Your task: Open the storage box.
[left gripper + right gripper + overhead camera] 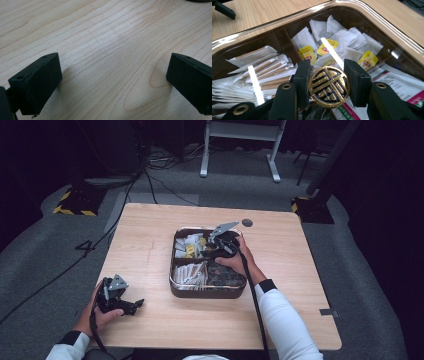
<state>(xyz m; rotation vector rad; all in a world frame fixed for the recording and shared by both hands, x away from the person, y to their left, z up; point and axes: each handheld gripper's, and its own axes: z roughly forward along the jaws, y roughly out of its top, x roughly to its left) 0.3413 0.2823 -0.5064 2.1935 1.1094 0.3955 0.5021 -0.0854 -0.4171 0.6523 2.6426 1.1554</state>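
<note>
our right gripper grips a round gold-and-black lid knob over the compartment tray. our left gripper is spread wide over bare table.

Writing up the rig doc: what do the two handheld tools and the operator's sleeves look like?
Both tools are black. The left tool and the right tool each carry a grey three-cornered plate on top and trail a black cable toward the person. In the gripper views the jaws are blocky matte black pads; the right tool's arms show brass-coloured eyelets. The sleeves are white with dark cuffs.
</note>
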